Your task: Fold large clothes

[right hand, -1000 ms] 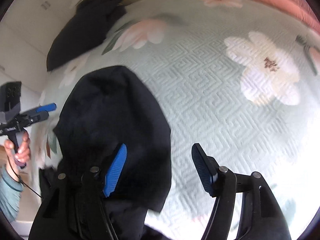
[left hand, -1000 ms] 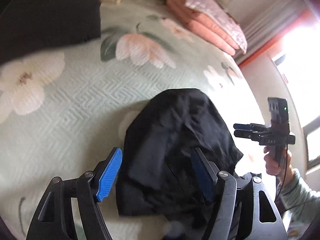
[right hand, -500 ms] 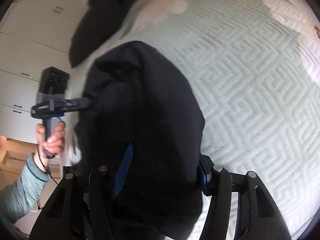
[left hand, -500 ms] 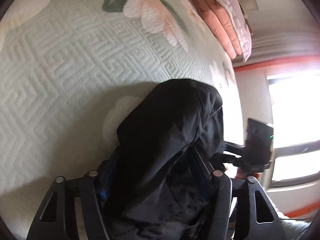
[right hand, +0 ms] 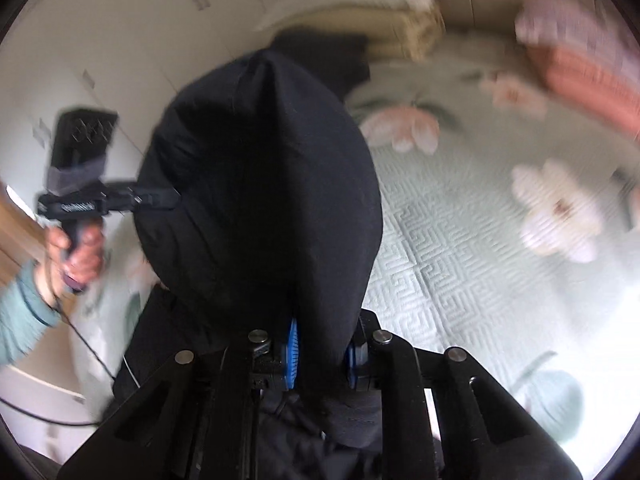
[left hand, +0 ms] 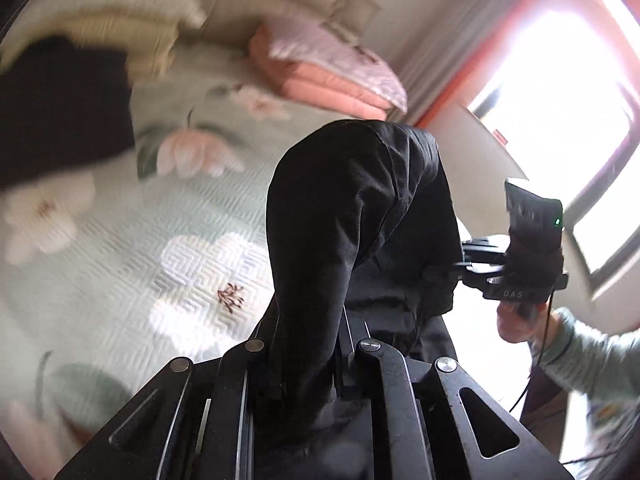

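A large black garment [left hand: 360, 208] hangs bunched above the pale green floral bedspread [left hand: 120, 272]. In the left wrist view my left gripper [left hand: 304, 344] has its jaws closing on a thick fold of the garment, and the cloth hides the pads. To the right, my right gripper [left hand: 460, 258] bites into the same garment. In the right wrist view my right gripper [right hand: 320, 352] is shut on the black garment [right hand: 260, 184], its blue pads [right hand: 293, 354] pressed to the cloth. My left gripper [right hand: 168, 200] grips the garment's left side.
A second dark garment [left hand: 60, 112] lies on the bedspread at the far left. Cream bedding [left hand: 120, 20] and a pink folded quilt [left hand: 332, 76] sit at the head of the bed. A bright window [left hand: 560, 100] is on the right. A hand [right hand: 80, 252] in a teal sleeve holds each gripper.
Both grippers went from open over the flat garment to closed on it. They have lifted it off the bedspread, so it now hangs bunched between them.
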Action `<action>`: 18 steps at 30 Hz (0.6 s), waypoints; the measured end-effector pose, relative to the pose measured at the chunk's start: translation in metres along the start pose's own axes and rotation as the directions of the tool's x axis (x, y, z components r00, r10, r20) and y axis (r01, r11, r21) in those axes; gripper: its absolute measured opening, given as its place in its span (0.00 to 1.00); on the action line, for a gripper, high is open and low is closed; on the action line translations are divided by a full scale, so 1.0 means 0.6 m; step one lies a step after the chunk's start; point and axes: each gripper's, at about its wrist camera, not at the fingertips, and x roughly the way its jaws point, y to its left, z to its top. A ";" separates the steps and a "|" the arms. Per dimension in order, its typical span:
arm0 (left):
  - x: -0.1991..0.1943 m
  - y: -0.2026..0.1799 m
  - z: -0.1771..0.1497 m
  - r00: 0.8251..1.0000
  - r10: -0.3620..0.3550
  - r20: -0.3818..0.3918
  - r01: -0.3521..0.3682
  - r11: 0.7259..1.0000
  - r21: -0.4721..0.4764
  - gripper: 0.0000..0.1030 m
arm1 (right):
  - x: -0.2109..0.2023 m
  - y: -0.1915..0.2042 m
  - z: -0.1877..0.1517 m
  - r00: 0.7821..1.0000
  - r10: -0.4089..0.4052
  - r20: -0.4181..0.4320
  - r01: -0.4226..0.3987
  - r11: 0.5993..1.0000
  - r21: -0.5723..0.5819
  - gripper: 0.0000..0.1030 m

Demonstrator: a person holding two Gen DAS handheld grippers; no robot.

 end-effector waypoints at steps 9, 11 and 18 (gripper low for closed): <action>-0.119 -0.189 -0.220 0.991 0.109 -0.083 -0.086 0.966 0.242 0.14 | -0.115 0.163 -0.199 0.979 -0.198 -0.051 0.191 0.974 -0.117 0.20; -0.104 -0.206 -0.291 0.974 0.140 -0.179 -0.090 0.961 0.261 0.14 | -0.108 0.179 -0.264 0.970 -0.201 -0.138 0.187 0.976 -0.109 0.20; -0.042 -0.177 -0.480 0.875 0.293 -0.385 -0.209 0.946 0.246 0.17 | -0.078 0.170 -0.447 0.850 -0.263 -0.457 0.226 0.965 -0.135 0.22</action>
